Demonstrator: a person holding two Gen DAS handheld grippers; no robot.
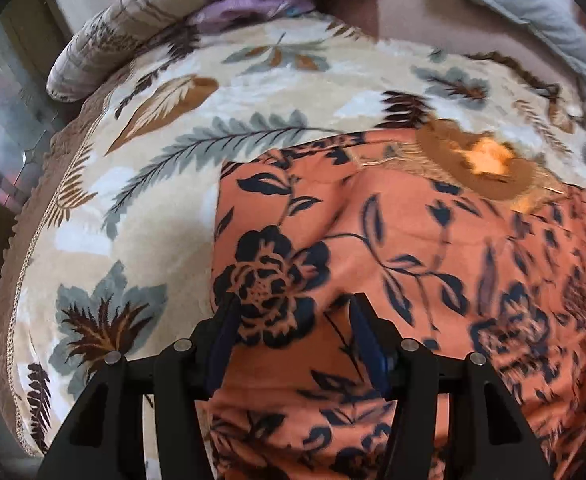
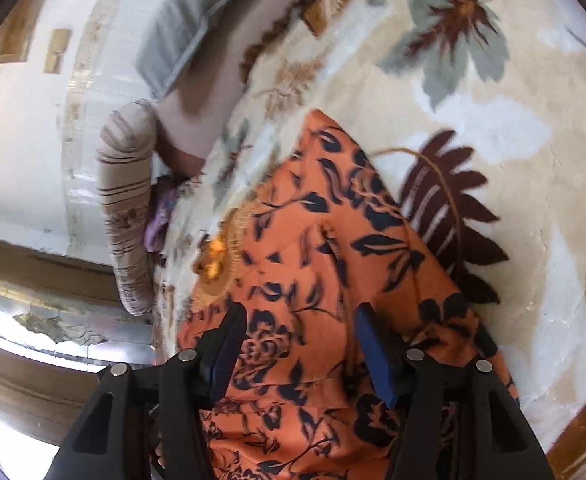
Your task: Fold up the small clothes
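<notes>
Both grippers hover over the orange floral garment [image 1: 393,260], which lies spread on the leaf-print blanket [image 1: 165,184] w/ its embroidered neckline [image 1: 481,160] toward the upper right of the left wrist view.

Step in hand, my read: picking an edge to start a fold. Do it clean:
- Go for the hem/side edge, not mid-panel; a mid-cloth pinch bunches it.
- Pinch one layer pair only. There's a soft ridge at frame centre of the left view; flatten it or grab past it.
- Keep both grips level so the fold line runs straight.

Jaws vs cloth:
- Left gripper [image 1: 293,320]: jaws apart, nothing between the pads. Garment fills the gap behind them and runs centre to right edge of frame; its left edge sits just beside the left finger. Contact w/ cloth: can't tell.
- Right gripper [image 2: 299,332]: jaws apart too, empty. Garment runs from bottom centre up to a corner at upper centre; neckline is left of centre, above the left finger.

Striped bolster [image 2: 127,204] and grey pillow [image 2: 189,24] sit well clear, upper left of the right view.
</notes>
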